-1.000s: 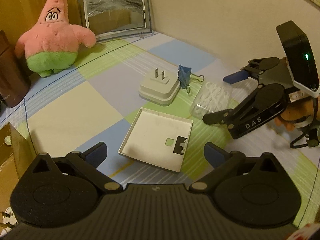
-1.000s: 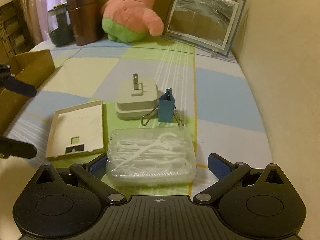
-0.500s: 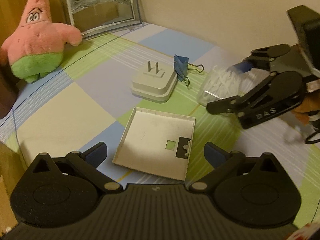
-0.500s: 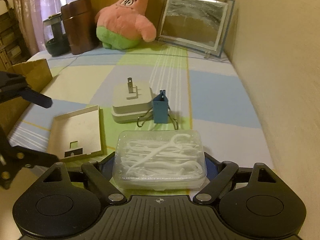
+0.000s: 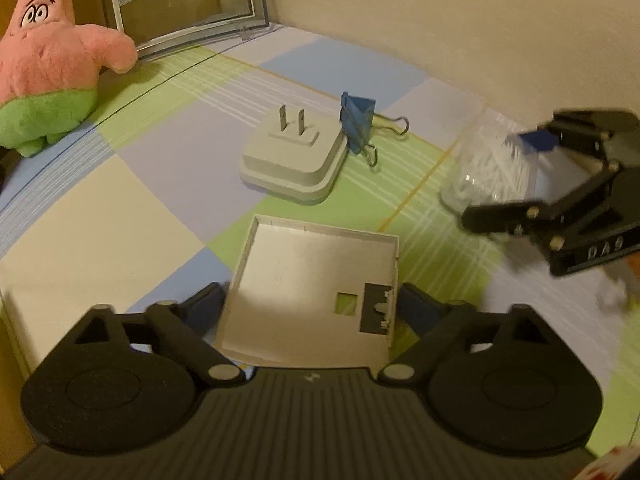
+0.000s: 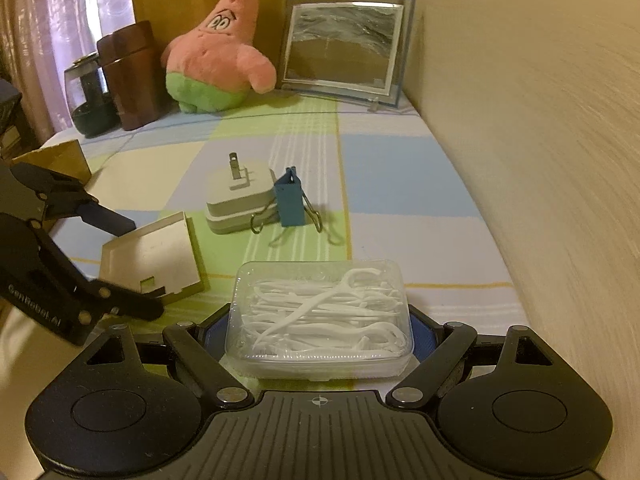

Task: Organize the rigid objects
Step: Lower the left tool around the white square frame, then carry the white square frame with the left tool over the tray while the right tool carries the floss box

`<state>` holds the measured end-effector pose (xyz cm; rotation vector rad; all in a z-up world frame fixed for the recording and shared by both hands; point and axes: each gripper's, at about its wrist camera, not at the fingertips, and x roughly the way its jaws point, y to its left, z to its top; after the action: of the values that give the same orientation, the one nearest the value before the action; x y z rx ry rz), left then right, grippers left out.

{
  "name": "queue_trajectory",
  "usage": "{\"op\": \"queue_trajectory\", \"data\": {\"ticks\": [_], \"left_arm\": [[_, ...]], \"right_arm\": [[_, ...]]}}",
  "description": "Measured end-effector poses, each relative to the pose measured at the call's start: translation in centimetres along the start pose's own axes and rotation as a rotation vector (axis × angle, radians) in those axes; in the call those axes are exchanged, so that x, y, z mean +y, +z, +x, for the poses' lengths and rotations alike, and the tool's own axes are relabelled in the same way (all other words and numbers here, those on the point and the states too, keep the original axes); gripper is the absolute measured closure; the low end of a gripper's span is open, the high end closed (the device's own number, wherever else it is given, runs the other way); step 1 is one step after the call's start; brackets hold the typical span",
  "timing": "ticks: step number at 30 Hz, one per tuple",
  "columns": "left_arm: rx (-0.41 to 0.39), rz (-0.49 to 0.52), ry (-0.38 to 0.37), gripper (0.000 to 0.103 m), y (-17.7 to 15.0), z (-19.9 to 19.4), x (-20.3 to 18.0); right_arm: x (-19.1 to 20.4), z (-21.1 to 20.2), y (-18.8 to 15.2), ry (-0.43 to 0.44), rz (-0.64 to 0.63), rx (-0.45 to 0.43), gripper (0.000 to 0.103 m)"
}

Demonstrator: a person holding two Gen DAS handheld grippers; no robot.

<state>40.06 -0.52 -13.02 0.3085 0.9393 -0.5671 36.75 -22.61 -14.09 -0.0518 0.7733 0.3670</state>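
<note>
My right gripper is shut on a clear plastic box of white floss picks and holds it lifted above the checked cloth; the box also shows in the left wrist view. My left gripper has its blue pads on either side of a flat white square tray lid; the lid looks tilted off the cloth in the right wrist view. A white plug adapter and a blue binder clip lie side by side beyond.
A pink starfish plush, a framed picture, a brown canister and a dark jar stand at the back. A wall runs along the right. A cardboard box sits at the left.
My right gripper closed on the floss pick box and lifted it. My left gripper moved forward and closed around the white tray lid, which now tilts up.
</note>
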Motion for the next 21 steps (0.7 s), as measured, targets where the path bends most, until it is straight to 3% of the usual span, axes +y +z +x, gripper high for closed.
{"op": "queue_trajectory", "data": {"ticks": [11, 21], "left_arm": [[-0.006, -0.059, 0.079, 0.016, -1.4, -1.6, -1.6], [-0.05, -0.185, 0.12, 0.016, -3.5, -6.6, -3.0]], "right_arm": [[0.5, -1.4, -0.2, -0.06, 0.072, 0.012, 0.02], [2.2, -5.0, -0.4, -0.071, 0.116, 0.012, 0.02]]}}
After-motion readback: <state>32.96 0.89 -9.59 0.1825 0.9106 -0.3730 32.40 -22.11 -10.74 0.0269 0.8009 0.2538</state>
